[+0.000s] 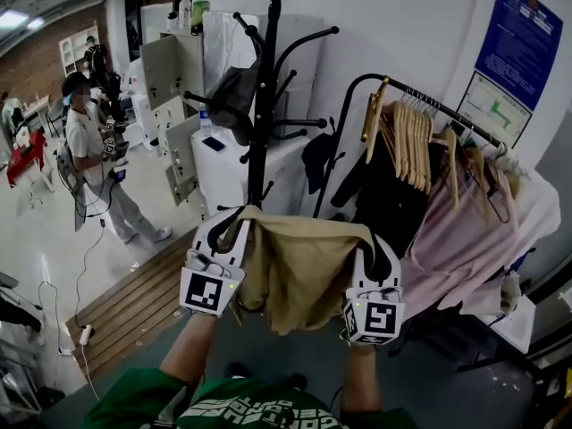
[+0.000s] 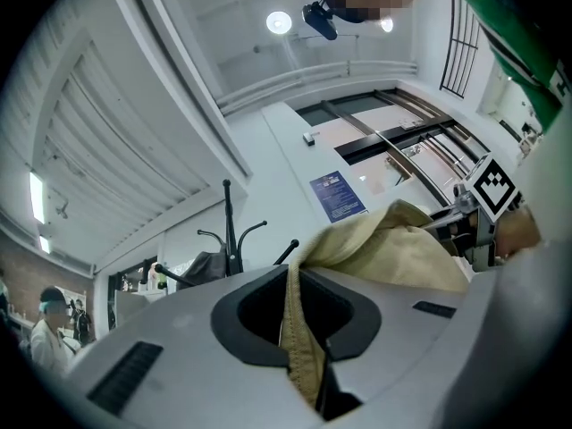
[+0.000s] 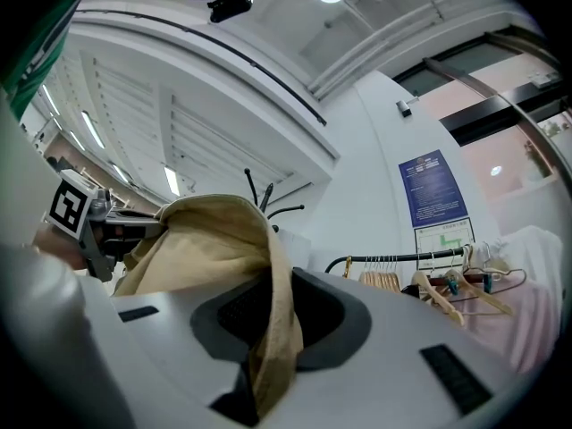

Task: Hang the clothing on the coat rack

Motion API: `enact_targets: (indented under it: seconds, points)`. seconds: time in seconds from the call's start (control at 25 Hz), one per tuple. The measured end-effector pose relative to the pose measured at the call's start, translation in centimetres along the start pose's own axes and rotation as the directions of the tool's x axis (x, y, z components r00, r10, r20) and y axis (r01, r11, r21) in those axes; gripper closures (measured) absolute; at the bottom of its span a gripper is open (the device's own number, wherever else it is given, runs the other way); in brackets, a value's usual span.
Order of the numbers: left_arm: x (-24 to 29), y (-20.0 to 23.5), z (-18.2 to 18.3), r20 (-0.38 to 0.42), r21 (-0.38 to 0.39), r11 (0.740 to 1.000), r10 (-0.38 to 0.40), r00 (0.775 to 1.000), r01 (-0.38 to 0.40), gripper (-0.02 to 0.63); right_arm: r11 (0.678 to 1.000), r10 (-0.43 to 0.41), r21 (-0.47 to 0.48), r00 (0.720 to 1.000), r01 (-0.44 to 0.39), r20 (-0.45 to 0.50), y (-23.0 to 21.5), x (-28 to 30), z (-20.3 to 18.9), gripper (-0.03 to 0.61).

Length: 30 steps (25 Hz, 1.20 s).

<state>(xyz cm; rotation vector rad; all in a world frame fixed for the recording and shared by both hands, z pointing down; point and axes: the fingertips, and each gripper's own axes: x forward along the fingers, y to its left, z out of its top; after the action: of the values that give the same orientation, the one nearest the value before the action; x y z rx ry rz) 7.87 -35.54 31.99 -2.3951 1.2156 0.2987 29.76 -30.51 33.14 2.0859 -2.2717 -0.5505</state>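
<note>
A tan garment (image 1: pixel 299 266) hangs stretched between my two grippers, held up in front of the black coat rack (image 1: pixel 264 96). My left gripper (image 1: pixel 231 224) is shut on the garment's left edge; the cloth (image 2: pixel 304 338) runs down between its jaws. My right gripper (image 1: pixel 368 244) is shut on the right edge, the fabric (image 3: pixel 273 329) pinched in its jaws. The rack's pole (image 2: pixel 229 231) rises just behind the garment, with a dark item (image 1: pixel 234 96) draped on one of its hooks. The rack's tips (image 3: pixel 257 190) show above the cloth in the right gripper view.
A clothes rail (image 1: pixel 429 105) with wooden hangers (image 1: pixel 407 141), dark clothes and a pink garment (image 1: pixel 456 239) stands right of the rack. White cabinets (image 1: pixel 223 164) sit behind it. A person (image 1: pixel 89 150) stands at the far left. A cable lies on the floor (image 1: pixel 80 284).
</note>
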Motion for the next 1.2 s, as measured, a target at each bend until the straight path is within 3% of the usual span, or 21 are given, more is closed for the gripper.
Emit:
enact_targets:
  seconds: [0.36, 0.68, 1.2]
  points:
    - [4.8, 2.7, 2.1, 0.044, 0.118, 0.993, -0.03, 0.999, 0.024, 0.591, 0.998, 0.011, -0.06, 0.998, -0.007, 0.065, -2.1, 4.9, 3.5, 0.512]
    - [10.2, 5.9, 3.4, 0.064, 0.146, 0.989, -0.031, 0.997, 0.021, 0.591, 0.995, 0.034, -0.094, 0.992, -0.023, 0.119, -4.1, 10.1, 7.0, 0.512]
    - [19.2, 9.7, 2.3, 0.023, 0.179, 0.983, -0.054, 0.998, 0.049, 0.591, 0.996, 0.025, -0.088, 0.994, -0.016, 0.106, -7.6, 18.7, 7.9, 0.512]
